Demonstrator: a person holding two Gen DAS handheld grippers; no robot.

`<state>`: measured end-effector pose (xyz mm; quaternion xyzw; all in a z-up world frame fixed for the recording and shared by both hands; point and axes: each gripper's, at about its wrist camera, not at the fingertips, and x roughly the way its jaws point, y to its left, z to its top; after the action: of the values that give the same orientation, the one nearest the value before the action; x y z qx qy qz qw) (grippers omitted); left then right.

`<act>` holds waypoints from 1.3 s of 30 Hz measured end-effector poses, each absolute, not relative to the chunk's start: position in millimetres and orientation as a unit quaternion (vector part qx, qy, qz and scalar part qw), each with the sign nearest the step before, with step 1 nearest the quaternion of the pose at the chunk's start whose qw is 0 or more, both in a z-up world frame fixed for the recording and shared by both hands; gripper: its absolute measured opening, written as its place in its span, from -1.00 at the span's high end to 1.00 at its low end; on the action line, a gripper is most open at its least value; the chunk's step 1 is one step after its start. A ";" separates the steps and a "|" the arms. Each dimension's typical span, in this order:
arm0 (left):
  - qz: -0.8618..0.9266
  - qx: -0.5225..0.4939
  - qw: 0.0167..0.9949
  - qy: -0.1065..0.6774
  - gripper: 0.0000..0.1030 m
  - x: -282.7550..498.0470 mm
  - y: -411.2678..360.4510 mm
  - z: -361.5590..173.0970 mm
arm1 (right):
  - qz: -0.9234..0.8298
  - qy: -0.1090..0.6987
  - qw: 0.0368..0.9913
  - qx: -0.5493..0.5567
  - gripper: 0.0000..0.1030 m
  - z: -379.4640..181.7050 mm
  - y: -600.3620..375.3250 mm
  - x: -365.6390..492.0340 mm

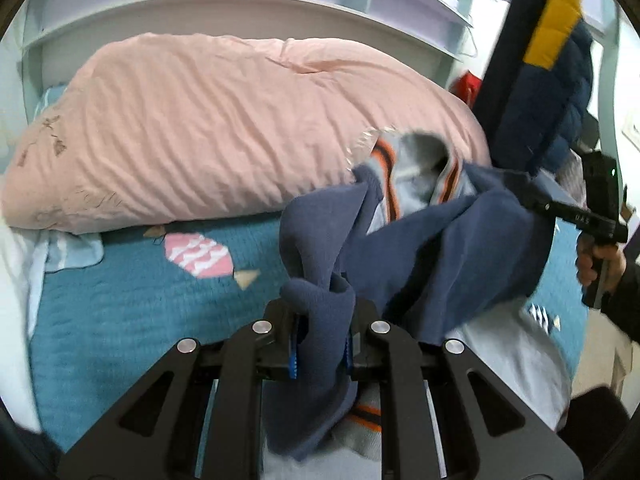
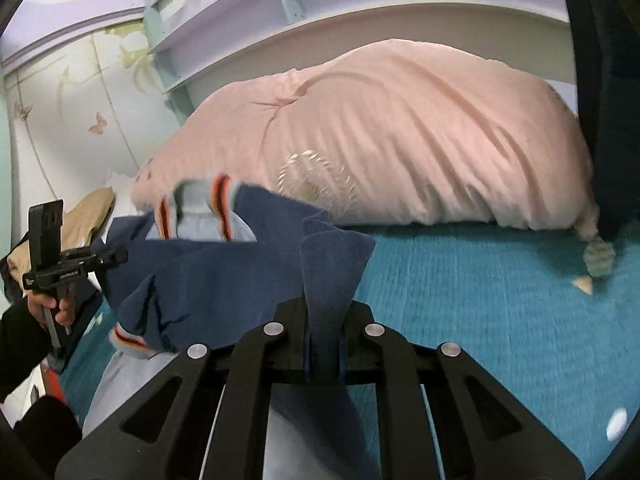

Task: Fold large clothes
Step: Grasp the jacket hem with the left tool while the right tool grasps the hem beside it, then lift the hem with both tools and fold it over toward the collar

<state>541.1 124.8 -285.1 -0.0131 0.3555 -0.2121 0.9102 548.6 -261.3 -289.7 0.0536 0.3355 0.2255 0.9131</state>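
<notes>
A navy and light-grey garment (image 1: 440, 248) with orange-striped collar and cuffs hangs bunched above the teal bed. My left gripper (image 1: 322, 340) is shut on a navy fold of it. My right gripper (image 2: 326, 344) is shut on another navy fold (image 2: 332, 280). In the left wrist view the right gripper (image 1: 532, 192) shows at the right, in a hand, pinching the far end of the garment. In the right wrist view the left gripper (image 2: 116, 258) shows at the left, in a hand, holding the garment's other end (image 2: 208, 264). The light-grey part drapes down onto the bed.
A big pink duvet (image 1: 224, 128) lies along the back of the bed, against a white headboard with shelves (image 1: 240, 4). The teal quilted bedspread (image 2: 480, 312) spreads to the right. A navy and yellow puffer jacket (image 1: 548, 68) hangs at the right. A tan cloth (image 2: 88, 216) lies at left.
</notes>
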 end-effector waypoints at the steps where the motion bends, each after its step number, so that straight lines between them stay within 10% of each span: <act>1: -0.213 -0.012 0.909 0.357 0.70 530.3 125.4 -283.8 | 0.227 0.338 0.912 0.051 0.84 -286.9 -262.4 534.9; 21: -0.175 0.030 0.860 0.479 0.55 311.4 104.9 -375.8 | 0.156 0.492 0.857 -0.014 0.73 -363.0 -256.9 344.7; 39: -0.127 -0.100 0.872 0.462 0.22 268.6 151.8 -331.6 | 0.108 0.518 0.845 -0.074 0.31 -338.1 -244.7 311.7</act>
<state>268.6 151.8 -331.6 -0.1003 0.4620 -0.1268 0.8720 311.8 -244.7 -338.1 -0.0741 0.5178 0.1078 0.8454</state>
